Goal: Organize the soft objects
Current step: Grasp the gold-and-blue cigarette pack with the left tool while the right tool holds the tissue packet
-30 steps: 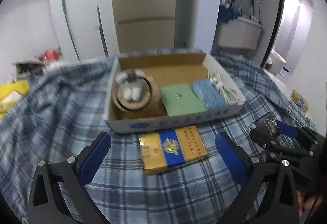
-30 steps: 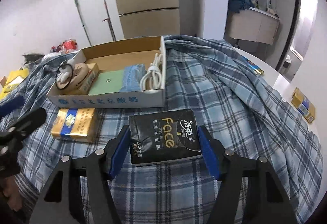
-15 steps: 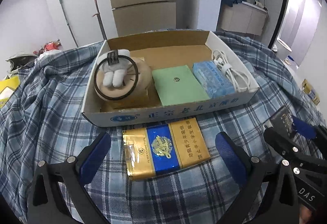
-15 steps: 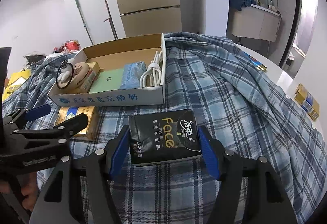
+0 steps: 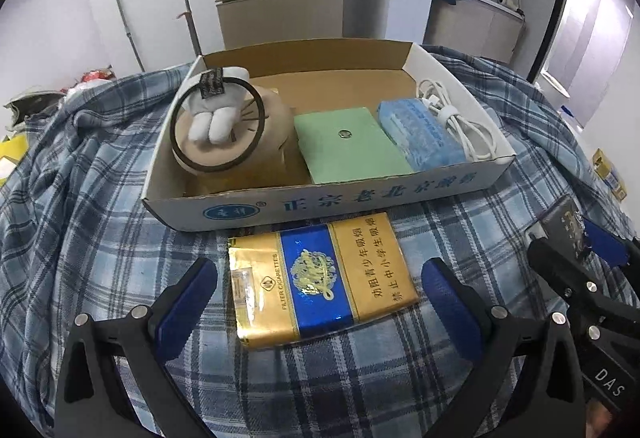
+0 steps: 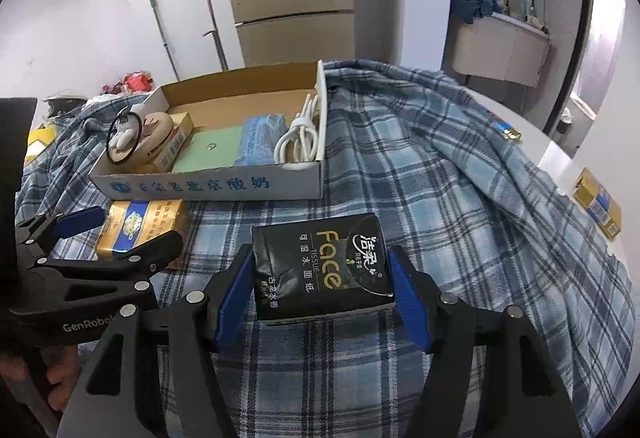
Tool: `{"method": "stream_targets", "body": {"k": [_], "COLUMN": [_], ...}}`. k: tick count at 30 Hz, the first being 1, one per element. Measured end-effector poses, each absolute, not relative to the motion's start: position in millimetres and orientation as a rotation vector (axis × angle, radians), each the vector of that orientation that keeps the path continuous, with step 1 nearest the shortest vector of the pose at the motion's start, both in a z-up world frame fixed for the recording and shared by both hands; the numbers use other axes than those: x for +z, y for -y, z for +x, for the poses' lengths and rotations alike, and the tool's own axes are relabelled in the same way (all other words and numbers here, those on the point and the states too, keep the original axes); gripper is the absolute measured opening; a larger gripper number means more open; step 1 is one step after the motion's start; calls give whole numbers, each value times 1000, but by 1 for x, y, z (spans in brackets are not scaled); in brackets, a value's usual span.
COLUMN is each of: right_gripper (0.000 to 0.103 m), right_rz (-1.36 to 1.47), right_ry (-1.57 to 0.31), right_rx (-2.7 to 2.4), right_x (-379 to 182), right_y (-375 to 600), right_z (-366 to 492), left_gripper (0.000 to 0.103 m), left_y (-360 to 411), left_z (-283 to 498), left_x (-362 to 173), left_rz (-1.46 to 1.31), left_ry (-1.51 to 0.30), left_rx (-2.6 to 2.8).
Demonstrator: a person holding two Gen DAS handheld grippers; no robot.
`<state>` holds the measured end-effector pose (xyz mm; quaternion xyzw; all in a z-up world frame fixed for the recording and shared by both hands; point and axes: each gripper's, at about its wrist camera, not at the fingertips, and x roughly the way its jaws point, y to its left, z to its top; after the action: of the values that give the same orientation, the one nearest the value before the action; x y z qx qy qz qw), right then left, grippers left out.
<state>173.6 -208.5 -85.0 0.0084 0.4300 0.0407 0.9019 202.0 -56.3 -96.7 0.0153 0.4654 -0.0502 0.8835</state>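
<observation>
Left gripper (image 5: 320,302): jaws spread wide, holding nothing. The blue pads (image 5: 188,296) stand on either side of the gold-and-blue cigarette pack (image 5: 322,278) and clear of it. The pack lies flat on the blue plaid cloth (image 5: 80,218), just in front of the cardboard tray (image 5: 320,204).

Cardboard tray, contents left to right:
- plush toy (image 5: 224,126), beige and white, ringed by a dark hoop, at the left end; it rests on a yellow box (image 6: 176,142), seen best in the right wrist view.
- green flat pad (image 5: 348,144), lying flat at the middle.
- blue tissue pack (image 5: 418,134), just beside the pad on its right.
- white coiled cable (image 5: 456,122), along the right wall.

Right gripper (image 6: 322,288): jaws closed partway onto the black tissue pack (image 6: 320,270), marked "Face", with a blue pad touching each of its short sides. The pack sits low over the plaid cloth in front of the tray's right corner; whether it touches the cloth cannot be told. In the left wrist view the same gripper and pack show at the right edge.

Far right: a bare white tabletop (image 6: 568,162) beyond the cloth, carrying a second gold-and-blue pack (image 6: 598,204) near the edge.
</observation>
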Motion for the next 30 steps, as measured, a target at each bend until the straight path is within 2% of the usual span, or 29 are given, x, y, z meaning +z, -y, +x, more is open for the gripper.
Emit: {"method": "stream_targets", "body": {"k": [7, 10, 16, 21, 25, 30], "right_gripper": [65, 65, 65, 65, 65, 65], "right_rz": [3, -1, -21, -22, -10, -57], "right_ry": [-871, -860, -839, -831, -740, -629], "right_rx": [77, 65, 69, 63, 79, 67], "right_x": [-82, -81, -78, -74, -48, -11], "right_y": [207, 208, 205, 209, 215, 210], "right_z": [171, 170, 167, 165, 154, 146], "left_gripper": [102, 92, 90, 90, 90, 90], "left_y": [55, 55, 52, 45, 29, 15], "left_z": [202, 201, 194, 175, 157, 143], "left_x": [-98, -97, -90, -65, -37, 12], "left_rz": [29, 29, 21, 79, 71, 43], "left_ry": [-969, -966, -946, -861, -793, -616], "left_rx": [-102, -108, -117, -122, -141, -154]}}
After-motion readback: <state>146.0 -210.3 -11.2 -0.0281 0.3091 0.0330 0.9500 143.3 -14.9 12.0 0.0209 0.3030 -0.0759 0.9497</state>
